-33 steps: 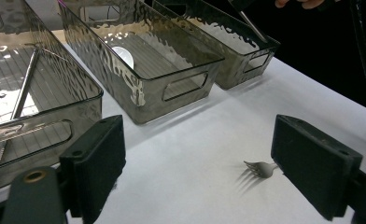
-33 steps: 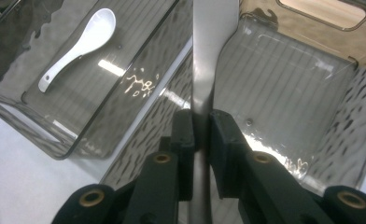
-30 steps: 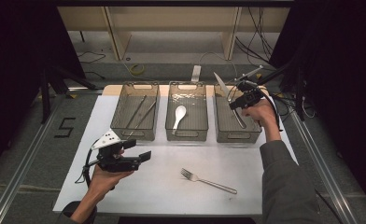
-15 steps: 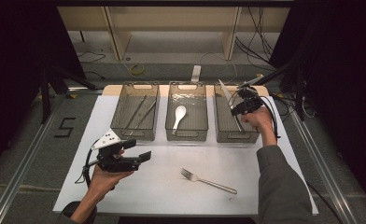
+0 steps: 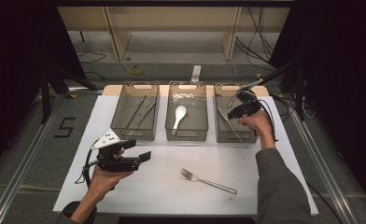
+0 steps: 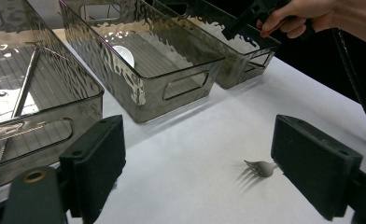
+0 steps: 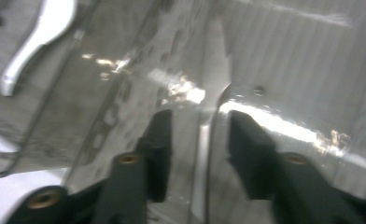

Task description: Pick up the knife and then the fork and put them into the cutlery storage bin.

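The right tool (image 5: 231,112) sits low in the right-hand bin (image 5: 252,136), its jaws just opened, with the knife (image 7: 208,121) lying loose between them on the bin floor. The left tool (image 6: 197,163) hovers open over the tabletop (image 5: 162,186).

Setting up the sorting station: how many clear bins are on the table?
3, in a row along the table's far edge: the left bin holding long utensils, the middle bin with a white spoon, the right bin with a knife.
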Tool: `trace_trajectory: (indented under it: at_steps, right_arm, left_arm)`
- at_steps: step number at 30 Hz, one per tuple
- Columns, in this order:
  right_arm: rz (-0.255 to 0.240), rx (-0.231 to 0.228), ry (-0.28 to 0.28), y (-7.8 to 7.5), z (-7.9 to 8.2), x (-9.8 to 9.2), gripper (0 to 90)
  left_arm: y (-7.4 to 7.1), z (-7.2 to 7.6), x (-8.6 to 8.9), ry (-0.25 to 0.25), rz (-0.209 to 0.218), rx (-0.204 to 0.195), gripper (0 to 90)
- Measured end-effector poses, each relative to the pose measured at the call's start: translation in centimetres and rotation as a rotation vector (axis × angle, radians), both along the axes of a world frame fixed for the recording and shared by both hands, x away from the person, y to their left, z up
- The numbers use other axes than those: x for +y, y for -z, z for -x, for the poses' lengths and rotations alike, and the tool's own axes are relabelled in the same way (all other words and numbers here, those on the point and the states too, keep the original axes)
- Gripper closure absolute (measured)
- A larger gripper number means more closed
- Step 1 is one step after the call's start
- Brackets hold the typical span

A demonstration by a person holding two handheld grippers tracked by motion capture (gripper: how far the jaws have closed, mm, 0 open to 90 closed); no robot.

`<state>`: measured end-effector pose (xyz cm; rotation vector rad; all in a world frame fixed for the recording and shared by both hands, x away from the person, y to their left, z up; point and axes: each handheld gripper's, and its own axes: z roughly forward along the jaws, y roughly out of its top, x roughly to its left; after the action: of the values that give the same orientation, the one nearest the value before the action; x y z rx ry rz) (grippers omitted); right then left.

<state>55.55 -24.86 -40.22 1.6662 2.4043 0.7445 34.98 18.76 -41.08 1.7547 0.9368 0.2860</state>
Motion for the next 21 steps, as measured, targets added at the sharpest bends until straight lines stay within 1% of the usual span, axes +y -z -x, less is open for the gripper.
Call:
trace_trajectory:
  at_steps: [1,4,5,6,8,10,12,14,15,18,20,21]
  right_arm:
    - [-0.004,-0.005,-0.007,-0.2,0.1,0.1,55.4]
    - [-0.017,-0.021,-0.021,-0.8,0.4,0.1,48.8]
    - [-0.013,-0.028,-0.028,-0.8,0.5,0.2,47.2]
    - [-0.008,-0.034,-0.038,-0.9,0.7,0.2,45.7]
    - [-0.017,-0.043,-0.052,-1.2,1.1,0.3,44.8]
    - [-0.021,-0.069,-0.076,-1.7,1.7,0.6,43.3]
    - [-0.02,-0.091,-0.107,-2.4,2.4,1.1,41.6]
    - [-0.029,-0.107,-0.145,-3.0,3.2,1.7,40.6]
    - [-0.03,-0.11,-0.166,-3.2,3.7,2.1,39.8]
    - [-0.009,-0.116,-0.23,-3.7,5.0,3.1,37.3]
    - [-0.011,-0.121,-0.256,-3.8,6.0,3.5,36.4]
    - [-0.02,-0.127,-0.267,-3.9,6.4,3.7,36.2]
  left_arm:
    - [0.0,0.0,0.0,0.001,-0.001,0.0,17.2]
    - [0.0,0.0,0.0,-0.001,0.0,0.0,17.2]
    - [0.0,0.0,0.0,-0.001,0.0,0.0,17.2]
    - [0.0,0.0,0.0,-0.001,0.0,-0.001,17.2]
    - [0.0,0.0,0.0,-0.001,0.0,0.0,17.2]
    - [0.0,0.0,0.0,-0.001,-0.002,0.0,17.2]
    - [0.0,0.0,0.0,-0.001,0.0,0.0,17.1]
    - [0.0,0.0,0.0,-0.004,0.005,0.0,17.1]
    - [0.0,0.0,0.0,-0.001,0.001,-0.001,17.1]
    - [0.0,0.0,0.0,-0.003,0.0,-0.001,17.1]
    - [0.0,0.0,-0.1,-0.004,0.0,0.0,16.8]
    - [0.0,0.0,-0.1,-0.003,0.0,0.0,16.8]
